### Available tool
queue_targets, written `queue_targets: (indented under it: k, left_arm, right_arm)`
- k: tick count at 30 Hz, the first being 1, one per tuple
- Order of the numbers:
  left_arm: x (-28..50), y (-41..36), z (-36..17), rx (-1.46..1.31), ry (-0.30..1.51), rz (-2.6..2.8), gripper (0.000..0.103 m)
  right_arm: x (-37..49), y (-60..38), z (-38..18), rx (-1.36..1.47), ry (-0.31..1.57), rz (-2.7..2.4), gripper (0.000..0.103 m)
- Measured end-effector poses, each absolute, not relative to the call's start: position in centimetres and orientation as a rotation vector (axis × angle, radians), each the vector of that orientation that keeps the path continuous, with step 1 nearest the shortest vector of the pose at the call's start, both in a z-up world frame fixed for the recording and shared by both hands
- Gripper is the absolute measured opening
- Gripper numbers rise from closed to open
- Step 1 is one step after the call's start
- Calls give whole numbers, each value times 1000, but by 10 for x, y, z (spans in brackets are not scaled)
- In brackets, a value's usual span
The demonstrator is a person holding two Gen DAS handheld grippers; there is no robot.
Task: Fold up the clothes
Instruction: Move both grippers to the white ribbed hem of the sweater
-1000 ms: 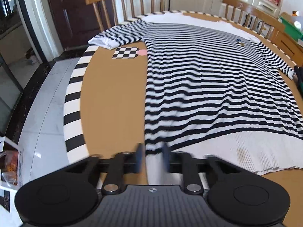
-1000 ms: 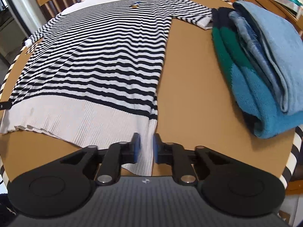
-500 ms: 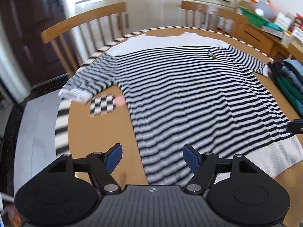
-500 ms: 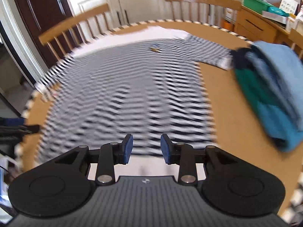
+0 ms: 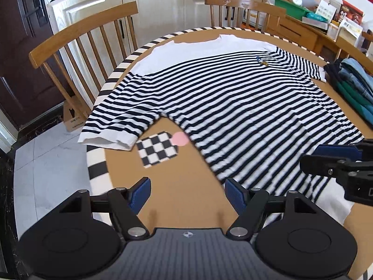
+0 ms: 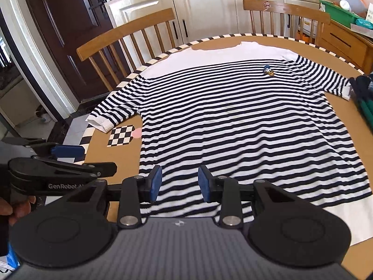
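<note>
A black-and-white striped shirt (image 5: 244, 107) (image 6: 244, 121) lies spread flat on the round brown table (image 5: 186, 177), white collar at the far side, both sleeves out. My left gripper (image 5: 187, 194) hovers open over bare table beside the shirt's left edge, with nothing between its blue pads. My right gripper (image 6: 180, 183) hovers above the shirt's lower left part, jaws apart and empty; it also shows as the right gripper (image 5: 338, 161) at the right edge. The left gripper (image 6: 67, 151) shows at the left of the right wrist view.
A stack of folded blue and green clothes (image 5: 349, 86) (image 6: 363, 98) sits at the table's right side. A checkerboard card (image 5: 158, 148) lies under the left sleeve. Wooden chairs (image 5: 88, 46) (image 6: 279, 11) stand behind the table, white cabinets beyond. A hand (image 6: 14, 207) holds the left gripper.
Both grippers were nearly shut at the shirt's lower edge and now stand open and empty. Both have pulled back and up, so the whole shirt is in view.
</note>
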State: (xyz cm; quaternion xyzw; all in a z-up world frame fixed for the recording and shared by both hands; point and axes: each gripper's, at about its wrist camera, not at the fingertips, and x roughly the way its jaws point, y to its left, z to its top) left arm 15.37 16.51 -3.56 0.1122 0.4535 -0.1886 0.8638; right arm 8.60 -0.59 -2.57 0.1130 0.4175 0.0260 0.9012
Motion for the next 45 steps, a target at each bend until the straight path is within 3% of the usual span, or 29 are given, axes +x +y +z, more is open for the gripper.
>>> queue_targets:
  k: [28, 45]
  left_arm:
    - [329, 206, -58, 367, 949, -722, 73]
    - [373, 281, -69, 484, 851, -992, 73]
  right_arm:
    - [216, 68, -60, 417, 900, -246, 37]
    - [234, 173, -71, 578, 725, -613, 36]
